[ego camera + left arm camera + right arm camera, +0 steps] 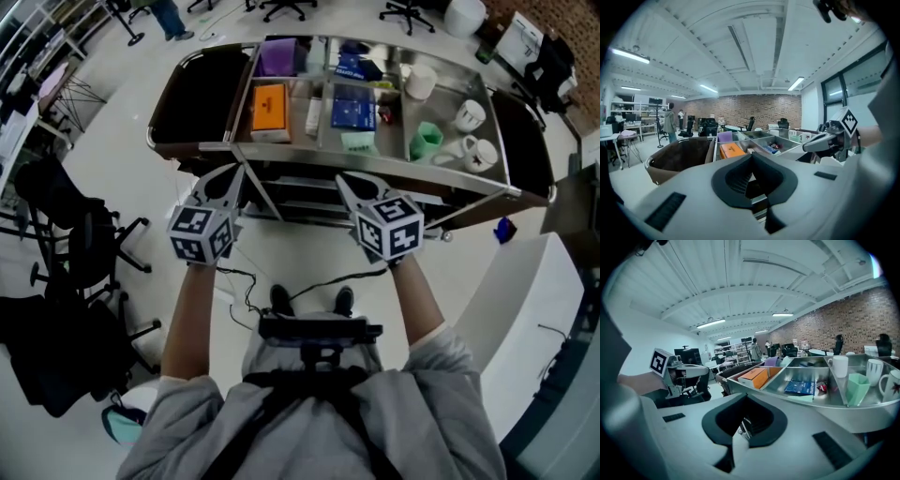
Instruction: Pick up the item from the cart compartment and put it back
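Close by the front rim of the cart [450, 178], left tool [238, 172] and right tool [343, 180] (both clenched, empty) hover apart.

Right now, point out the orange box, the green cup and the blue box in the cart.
orange box [270, 108], head view, centre of its top face.
green cup [427, 141], head view, on its body.
blue box [353, 110], head view, centre of its top.

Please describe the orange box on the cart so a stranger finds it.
Start at the steel cart. In its left compartment, beside the black bag, lies the orange box. Only it is orange; behind it lies a purple box.
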`<control>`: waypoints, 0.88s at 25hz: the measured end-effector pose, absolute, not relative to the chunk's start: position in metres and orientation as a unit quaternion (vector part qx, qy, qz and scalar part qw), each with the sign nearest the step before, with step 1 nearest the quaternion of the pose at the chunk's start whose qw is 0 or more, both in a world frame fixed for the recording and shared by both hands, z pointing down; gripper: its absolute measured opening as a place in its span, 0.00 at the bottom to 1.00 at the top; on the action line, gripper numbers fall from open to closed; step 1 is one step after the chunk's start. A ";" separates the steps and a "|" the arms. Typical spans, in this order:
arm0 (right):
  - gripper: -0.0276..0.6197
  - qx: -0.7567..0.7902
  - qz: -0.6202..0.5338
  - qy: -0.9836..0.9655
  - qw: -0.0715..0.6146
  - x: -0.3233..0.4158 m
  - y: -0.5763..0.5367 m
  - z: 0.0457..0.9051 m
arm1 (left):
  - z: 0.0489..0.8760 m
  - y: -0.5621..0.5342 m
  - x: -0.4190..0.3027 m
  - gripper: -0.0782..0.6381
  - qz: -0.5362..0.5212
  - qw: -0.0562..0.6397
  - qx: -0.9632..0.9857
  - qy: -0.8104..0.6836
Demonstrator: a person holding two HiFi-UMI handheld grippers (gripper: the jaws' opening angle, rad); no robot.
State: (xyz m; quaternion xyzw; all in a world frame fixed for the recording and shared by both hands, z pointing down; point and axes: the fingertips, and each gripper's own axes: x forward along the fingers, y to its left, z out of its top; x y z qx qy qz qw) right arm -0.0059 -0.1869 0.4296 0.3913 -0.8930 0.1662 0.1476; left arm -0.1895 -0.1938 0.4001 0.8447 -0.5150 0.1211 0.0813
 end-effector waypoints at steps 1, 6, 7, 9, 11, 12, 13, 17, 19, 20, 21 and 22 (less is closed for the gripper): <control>0.06 0.394 0.169 -0.891 0.147 -0.001 -0.185 0.432 | 0.403 -0.190 -0.192 0.12 0.116 0.088 0.842 -0.520; 0.06 0.406 0.179 -0.885 0.142 0.016 -0.174 0.440 | 0.416 -0.175 -0.203 0.12 0.103 0.114 0.827 -0.541; 0.06 0.409 0.182 -0.883 0.139 0.019 -0.172 0.442 | 0.418 -0.173 -0.205 0.12 0.103 0.116 0.824 -0.544; 0.06 0.415 0.188 -0.880 0.133 0.025 -0.172 0.443 | 0.421 -0.170 -0.208 0.12 0.104 0.120 0.821 -0.548; 0.06 0.420 0.192 -0.877 0.128 0.030 -0.171 0.444 | 0.423 -0.166 -0.210 0.12 0.104 0.123 0.821 -0.548; 0.06 0.422 0.194 -0.876 0.128 0.032 -0.170 0.445 | 0.424 -0.164 -0.210 0.12 0.105 0.124 0.821 -0.548; 0.06 0.423 0.195 -0.876 0.128 0.033 -0.169 0.445 | 0.424 -0.162 -0.211 0.12 0.105 0.125 0.821 -0.547; 0.06 0.425 0.192 -0.875 0.130 0.034 -0.167 0.446 | 0.424 -0.158 -0.211 0.12 0.104 0.125 0.822 -0.546; 0.06 0.424 0.188 -0.876 0.131 0.035 -0.166 0.445 | 0.424 -0.156 -0.211 0.12 0.104 0.124 0.822 -0.546; 0.06 0.424 0.186 -0.877 0.133 0.035 -0.166 0.445 | 0.424 -0.155 -0.211 0.12 0.104 0.125 0.821 -0.547; 0.06 0.423 0.184 -0.877 0.134 0.034 -0.165 0.444 | 0.425 -0.154 -0.211 0.12 0.105 0.126 0.821 -0.547; 0.06 0.422 0.183 -0.878 0.135 0.034 -0.165 0.444 | 0.426 -0.153 -0.211 0.12 0.105 0.127 0.820 -0.548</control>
